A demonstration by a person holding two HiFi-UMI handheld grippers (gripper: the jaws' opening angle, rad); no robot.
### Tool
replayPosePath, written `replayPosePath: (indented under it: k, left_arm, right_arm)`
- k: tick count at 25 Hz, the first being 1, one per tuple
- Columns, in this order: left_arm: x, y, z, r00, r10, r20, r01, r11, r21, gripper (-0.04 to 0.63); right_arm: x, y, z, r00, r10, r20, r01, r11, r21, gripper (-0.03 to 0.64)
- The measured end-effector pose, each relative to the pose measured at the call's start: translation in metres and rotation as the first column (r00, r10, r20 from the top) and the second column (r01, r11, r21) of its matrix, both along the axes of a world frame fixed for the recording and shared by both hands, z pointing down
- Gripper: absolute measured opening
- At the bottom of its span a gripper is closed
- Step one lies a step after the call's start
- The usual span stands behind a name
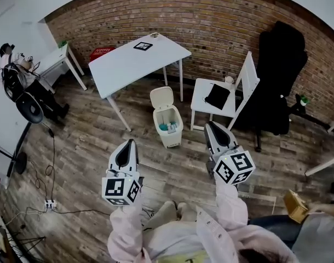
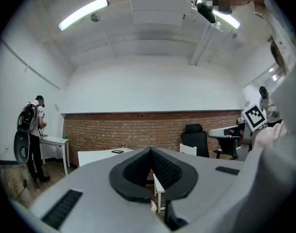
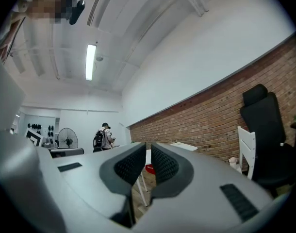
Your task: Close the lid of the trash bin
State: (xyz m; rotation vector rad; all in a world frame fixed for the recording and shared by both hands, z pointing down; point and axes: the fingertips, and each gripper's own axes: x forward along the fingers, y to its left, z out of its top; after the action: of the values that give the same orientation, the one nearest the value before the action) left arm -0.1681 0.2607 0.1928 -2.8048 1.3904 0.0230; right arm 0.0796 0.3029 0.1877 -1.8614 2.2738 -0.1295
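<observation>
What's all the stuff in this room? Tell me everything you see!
trash bin: one, cream, on the floor in the middle, lid up
table: one, white, beyond the bin
chair: one, white, right of the bin
office chair: one, black, by the brick wall
basket: one, red, past the table
fan: one, black, far left
left gripper: one, grey, shut, empty
right gripper: one, grey, shut, empty
</observation>
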Motion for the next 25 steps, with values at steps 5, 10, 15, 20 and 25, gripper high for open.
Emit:
replayPosePath:
  k: [5,10,15,20,25]
  left_arm:
    - [0.0,0.001,0.008,1.0,-0.02,0.003,0.02,1.0,-0.019,-0.006]
    - [-0.002,-0.01,0.015,0.999,-0.034,0.005,0.034,0.999,-0.041,-0.006]
    - [0.0,-0.033,0.024,0.999,-0.037,0.007,0.037,0.998,-0.06,-0.006]
    - [0.012,-0.073,0.037,1.0,-0.027,-0.002,0.027,0.996,-0.087,-0.006]
    - [0.017,-0.128,0.047,1.0,-0.015,-0.003,0.015,0.993,-0.116,-0.006]
  right_arm:
    - [0.007,-0.004,0.011,1.0,0.004,0.003,-0.004,1.0,-0.027,0.052]
    - [0.013,-0.018,0.022,1.0,0.016,0.021,-0.014,0.998,-0.057,0.113]
    - [0.019,-0.04,0.031,0.999,0.026,0.026,-0.024,0.997,-0.073,0.161]
    - [0.024,-0.078,0.043,1.0,0.015,0.023,-0.012,0.996,-0.092,0.193]
    - [0.024,-0.132,0.051,1.0,0.009,0.014,-0.007,0.994,-0.113,0.22]
